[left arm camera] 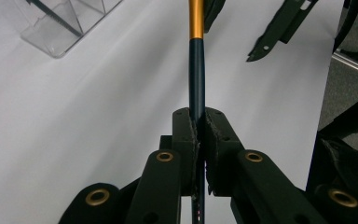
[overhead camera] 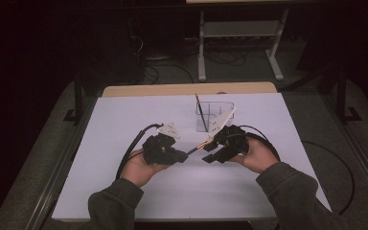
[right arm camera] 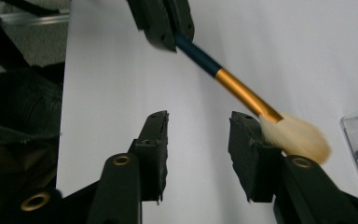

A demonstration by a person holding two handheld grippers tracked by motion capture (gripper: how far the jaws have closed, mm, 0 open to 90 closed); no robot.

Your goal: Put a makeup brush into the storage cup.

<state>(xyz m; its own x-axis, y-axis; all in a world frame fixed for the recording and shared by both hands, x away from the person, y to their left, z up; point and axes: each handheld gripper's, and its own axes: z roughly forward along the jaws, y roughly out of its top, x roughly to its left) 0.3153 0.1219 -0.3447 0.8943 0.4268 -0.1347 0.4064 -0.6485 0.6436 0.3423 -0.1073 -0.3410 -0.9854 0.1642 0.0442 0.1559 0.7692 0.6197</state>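
Note:
A makeup brush [left arm camera: 196, 70] with a dark blue handle, gold ferrule and pale bristles [right arm camera: 298, 137] is held level above the white table. My left gripper [left arm camera: 197, 116] is shut on its handle, near the rear end. In the high view the left gripper [overhead camera: 184, 155] and right gripper [overhead camera: 212, 152] face each other at mid-table, with the brush [overhead camera: 200, 146] running between them. My right gripper [right arm camera: 198, 123] is open with nothing between its pads. The bristles lie by the tip of its right-hand jaw, on the outer side.
A clear plastic organizer [overhead camera: 220, 106] stands just beyond the right gripper, with a thin dark stick [overhead camera: 200, 108] leaning in it. White sheet [overhead camera: 124, 124] covers the table; its wooden far edge [overhead camera: 187, 89] shows. Cables trail from both grippers.

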